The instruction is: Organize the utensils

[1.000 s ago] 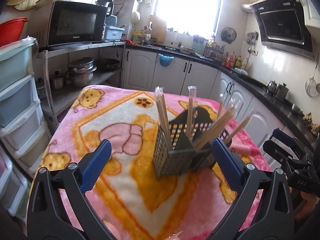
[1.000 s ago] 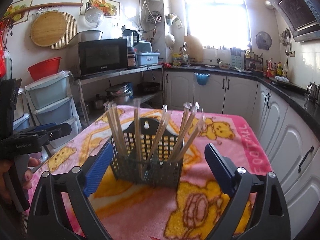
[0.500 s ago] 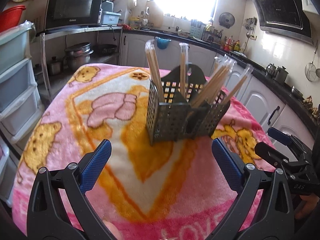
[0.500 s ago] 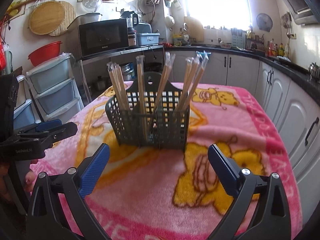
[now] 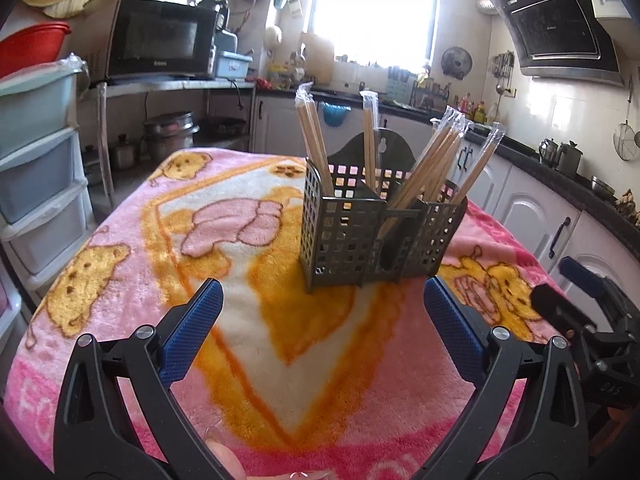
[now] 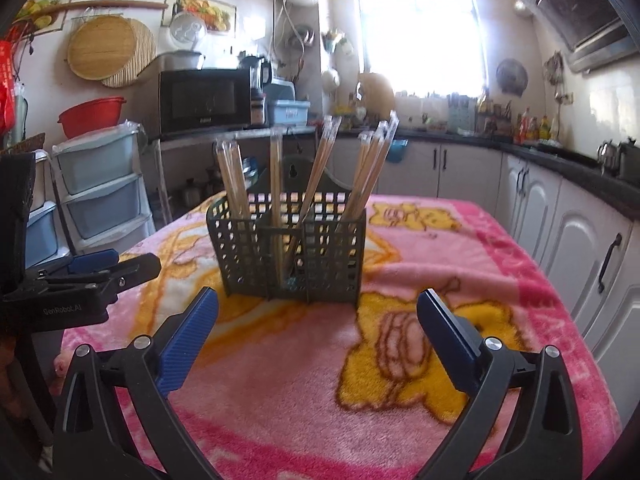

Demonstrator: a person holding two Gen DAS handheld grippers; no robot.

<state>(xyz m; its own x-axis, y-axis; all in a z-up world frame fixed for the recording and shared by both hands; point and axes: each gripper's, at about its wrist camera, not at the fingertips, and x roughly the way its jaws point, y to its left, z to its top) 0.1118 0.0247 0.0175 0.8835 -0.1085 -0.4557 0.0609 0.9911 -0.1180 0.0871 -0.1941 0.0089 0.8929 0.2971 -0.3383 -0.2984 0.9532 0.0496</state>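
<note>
Both grippers pulled back; caddy (image 5: 380, 224) now sits centre frame on the blanket (image 5: 280, 340).
Left gripper (image 5: 322, 328) and right gripper (image 6: 318, 326) gape wide, empty; I'd risk tipping the leaning chopsticks (image 6: 320, 168) by bumping it.

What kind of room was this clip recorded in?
A home kitchen, most likely: a black microwave oven on a shelf, a slanted black range hood on the wall, and white cabinets under a dark countertop.

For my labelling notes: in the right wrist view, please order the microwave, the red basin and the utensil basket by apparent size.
1. utensil basket, though nearest the camera
2. microwave
3. red basin, partly hidden by the drawer unit
</note>
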